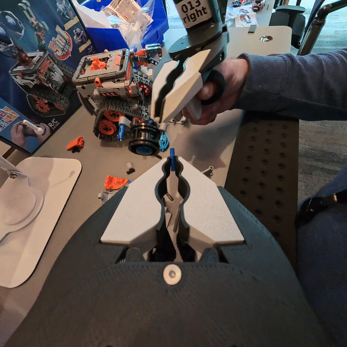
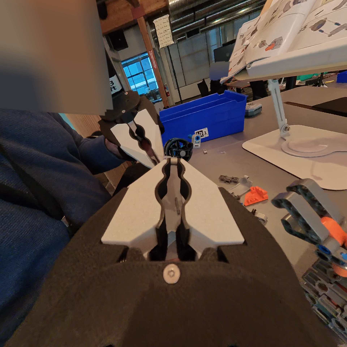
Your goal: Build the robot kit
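Observation:
My left gripper [image 1: 172, 161] is shut on a small blue pin [image 1: 172, 152] that sticks out past its tips. The pin points at a black wheel assembly [image 1: 143, 138] with a blue hub, held just above and beyond it. My right gripper [image 1: 160, 124] reaches down from above and is shut on a grey connector on that assembly. In the right wrist view the right gripper [image 2: 173, 160] pinches the grey connector [image 2: 174, 161], with the black wheel [image 2: 177, 147] just beyond. The left gripper [image 2: 157, 163] comes in from the left, its tips close by.
A grey and orange tracked model [image 1: 114, 90] stands behind the wheel, and shows blurred at the right of the right wrist view [image 2: 315, 231]. Loose orange pieces [image 1: 114, 182] lie on the grey table [image 1: 90, 161]. A blue bin [image 2: 202, 116], a product box [image 1: 33, 75] and a white book stand [image 2: 300, 142] surround them. Left tips to right tips: about 4 centimetres.

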`<state>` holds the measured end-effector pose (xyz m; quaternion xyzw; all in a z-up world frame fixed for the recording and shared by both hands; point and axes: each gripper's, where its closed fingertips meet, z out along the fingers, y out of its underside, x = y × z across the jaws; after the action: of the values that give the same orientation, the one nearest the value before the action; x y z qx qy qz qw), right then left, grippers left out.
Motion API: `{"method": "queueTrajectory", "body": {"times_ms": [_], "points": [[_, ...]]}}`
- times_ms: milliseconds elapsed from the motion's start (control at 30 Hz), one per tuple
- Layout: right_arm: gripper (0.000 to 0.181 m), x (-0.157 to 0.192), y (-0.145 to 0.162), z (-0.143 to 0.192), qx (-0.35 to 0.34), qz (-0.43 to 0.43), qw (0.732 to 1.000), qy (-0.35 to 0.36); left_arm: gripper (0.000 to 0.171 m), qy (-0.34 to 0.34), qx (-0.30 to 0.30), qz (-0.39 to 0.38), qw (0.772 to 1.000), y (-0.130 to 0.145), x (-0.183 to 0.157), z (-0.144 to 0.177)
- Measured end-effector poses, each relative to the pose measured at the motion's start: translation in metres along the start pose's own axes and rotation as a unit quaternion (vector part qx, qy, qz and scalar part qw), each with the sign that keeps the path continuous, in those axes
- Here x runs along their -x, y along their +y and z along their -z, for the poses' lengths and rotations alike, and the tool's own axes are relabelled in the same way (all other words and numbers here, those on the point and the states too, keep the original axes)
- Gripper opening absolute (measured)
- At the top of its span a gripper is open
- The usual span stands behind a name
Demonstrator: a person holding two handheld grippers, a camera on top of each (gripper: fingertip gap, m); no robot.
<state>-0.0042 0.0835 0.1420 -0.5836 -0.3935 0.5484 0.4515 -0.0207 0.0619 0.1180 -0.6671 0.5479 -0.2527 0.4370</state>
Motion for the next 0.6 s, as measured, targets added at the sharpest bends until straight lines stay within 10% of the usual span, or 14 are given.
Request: {"method": "queueTrajectory", "body": {"times_ms": [600], "points": [[0.004, 0.013, 0.006, -0.011, 0.003, -0.023, 0.999, -0.045, 0.001, 0.005, -0.032, 0.001, 0.999, -0.007, 0.001, 0.005]]}}
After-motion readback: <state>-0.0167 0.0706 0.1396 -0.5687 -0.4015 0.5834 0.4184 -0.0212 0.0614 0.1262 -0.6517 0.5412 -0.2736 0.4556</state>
